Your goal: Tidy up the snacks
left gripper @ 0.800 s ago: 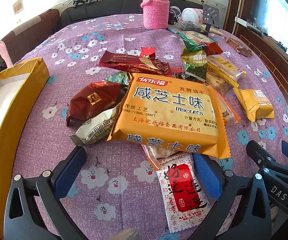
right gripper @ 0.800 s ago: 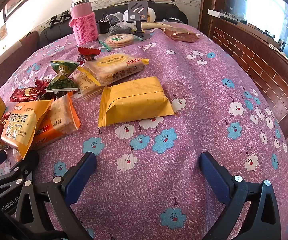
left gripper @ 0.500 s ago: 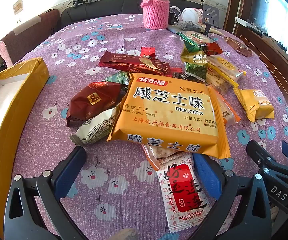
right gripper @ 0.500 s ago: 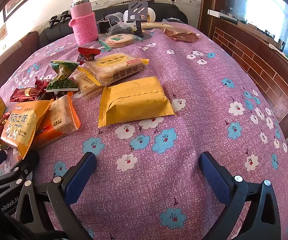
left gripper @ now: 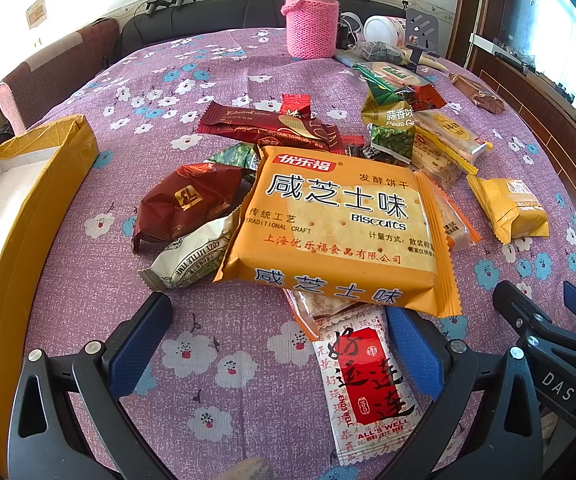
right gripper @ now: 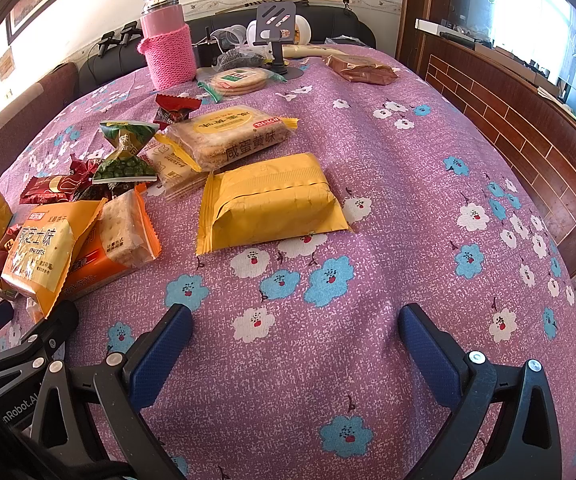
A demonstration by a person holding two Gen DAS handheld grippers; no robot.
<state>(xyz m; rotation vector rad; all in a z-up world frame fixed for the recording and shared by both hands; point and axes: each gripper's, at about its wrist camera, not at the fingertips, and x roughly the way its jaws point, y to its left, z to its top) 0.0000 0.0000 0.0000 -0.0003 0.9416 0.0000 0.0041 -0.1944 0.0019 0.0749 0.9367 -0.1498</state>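
A pile of snack packets lies on the purple flowered tablecloth. A big orange biscuit pack (left gripper: 340, 224) sits on top, just ahead of my left gripper (left gripper: 275, 336), which is open and empty. A white-and-red packet (left gripper: 364, 380) lies by its right finger. A dark red packet (left gripper: 183, 204) and a white packet (left gripper: 191, 256) lie left of the pack. In the right wrist view a plain yellow pack (right gripper: 267, 204) lies ahead of my open, empty right gripper (right gripper: 296, 336). A yellow open box (left gripper: 15, 208) stands at the left.
A pink-sleeved flask (left gripper: 312, 20) stands at the far side, with a phone stand (right gripper: 275, 36), a round cracker pack (right gripper: 239, 80) and a brown bag (right gripper: 364, 70) near it. A wooden cabinet (right gripper: 528, 128) runs along the right. The right gripper (left gripper: 548, 352) shows beside the left.
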